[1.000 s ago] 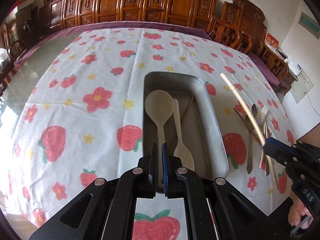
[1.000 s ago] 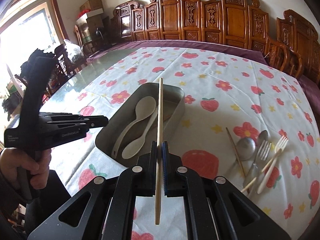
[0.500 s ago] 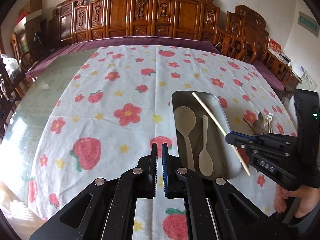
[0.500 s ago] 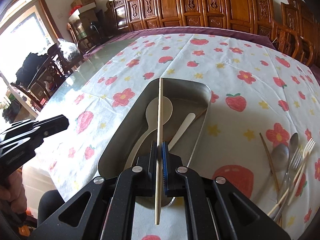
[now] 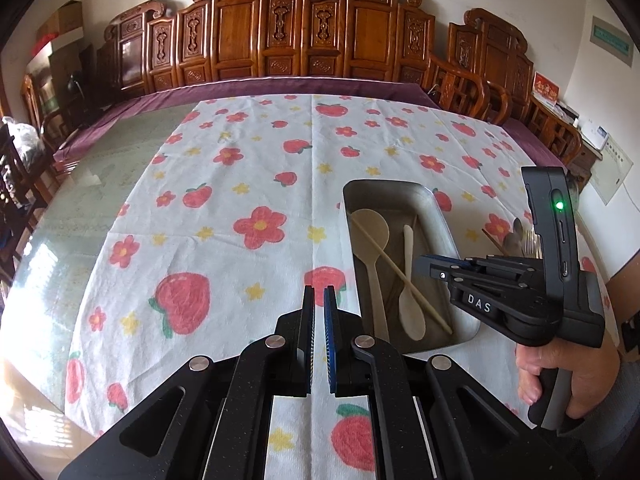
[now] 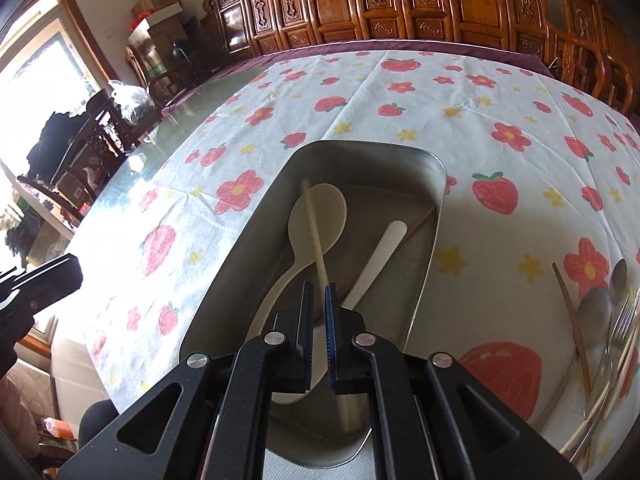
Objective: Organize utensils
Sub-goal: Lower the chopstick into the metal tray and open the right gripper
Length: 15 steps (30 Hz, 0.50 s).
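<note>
A metal tray (image 5: 448, 226) (image 6: 256, 264) lies on the strawberry-print cloth. In it are a large pale spoon (image 5: 370, 224) (image 6: 320, 216), a small pale spoon (image 5: 410, 308) (image 6: 384, 248) and a thin brown chopstick (image 6: 420, 220). A light wooden chopstick (image 5: 384, 256) (image 6: 314, 224) rests slantwise across the large spoon, free of any grip. My right gripper (image 6: 319, 288) (image 5: 420, 266) hovers just above the tray, jaws nearly together with nothing between them. My left gripper (image 5: 317, 292) (image 6: 40, 280) is shut and empty over the cloth, left of the tray.
More cutlery (image 6: 600, 312) (image 5: 516, 236) lies on the cloth right of the tray: metal spoons, forks and a brown chopstick. A hand (image 5: 560, 380) holds the right gripper's handle. Carved wooden chairs (image 5: 280, 32) line the table's far edge.
The light chopstick has left my right gripper and now lies in the tray. The right gripper came down over the tray. My left gripper pulled back to the left of it.
</note>
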Available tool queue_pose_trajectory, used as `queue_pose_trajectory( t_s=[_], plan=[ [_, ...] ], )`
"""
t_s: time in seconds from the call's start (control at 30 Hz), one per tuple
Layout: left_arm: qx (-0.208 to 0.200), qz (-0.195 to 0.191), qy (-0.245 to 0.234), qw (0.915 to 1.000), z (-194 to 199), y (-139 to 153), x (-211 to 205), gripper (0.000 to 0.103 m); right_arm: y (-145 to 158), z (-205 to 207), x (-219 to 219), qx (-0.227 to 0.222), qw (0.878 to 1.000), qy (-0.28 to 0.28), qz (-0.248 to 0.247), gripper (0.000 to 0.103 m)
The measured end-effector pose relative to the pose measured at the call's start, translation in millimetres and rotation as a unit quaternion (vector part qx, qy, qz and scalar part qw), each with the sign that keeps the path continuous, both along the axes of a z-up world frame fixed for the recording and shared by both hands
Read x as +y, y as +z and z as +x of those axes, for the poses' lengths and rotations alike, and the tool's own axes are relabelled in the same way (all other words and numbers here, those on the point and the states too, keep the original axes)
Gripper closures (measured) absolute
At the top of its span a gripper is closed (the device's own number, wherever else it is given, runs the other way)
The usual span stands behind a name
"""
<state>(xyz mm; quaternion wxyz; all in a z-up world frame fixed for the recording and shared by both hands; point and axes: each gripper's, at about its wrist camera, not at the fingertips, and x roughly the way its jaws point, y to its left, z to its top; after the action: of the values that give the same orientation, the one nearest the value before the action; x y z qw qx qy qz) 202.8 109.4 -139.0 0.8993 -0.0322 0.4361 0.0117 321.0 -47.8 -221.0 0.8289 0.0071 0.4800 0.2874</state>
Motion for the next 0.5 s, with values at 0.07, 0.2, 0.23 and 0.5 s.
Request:
queue_pose_trajectory(
  t_s=[0.07, 0.2, 0.23, 0.5],
  plan=[
    [-0.001, -0.001, 0.001, 1.0, 0.0, -0.4, -0.1, 0.099, 3.2, -0.7, -1.6, -0.005, 1.0, 0.002, 0.003, 0.096],
    [-0.002, -0.004, -0.004, 1.0, -0.5, 0.3, -2.9, 0.099, 22.6, -8.7, -15.5, -0.034, 0.999, 0.006, 0.014, 0.096],
    [-0.003, -0.004, -0.006, 1.0, -0.9, 1.4, -4.5, 0.099, 29.7, -12.9, -22.2, -0.044, 0.999, 0.006, 0.018, 0.096],
    [-0.009, -0.011, -0.038, 0.9992, 4.1, 3.5, -41.0, 0.087, 60.6, -44.8, -96.7, -0.093, 0.996, -0.014, 0.009, 0.096]
  ],
)
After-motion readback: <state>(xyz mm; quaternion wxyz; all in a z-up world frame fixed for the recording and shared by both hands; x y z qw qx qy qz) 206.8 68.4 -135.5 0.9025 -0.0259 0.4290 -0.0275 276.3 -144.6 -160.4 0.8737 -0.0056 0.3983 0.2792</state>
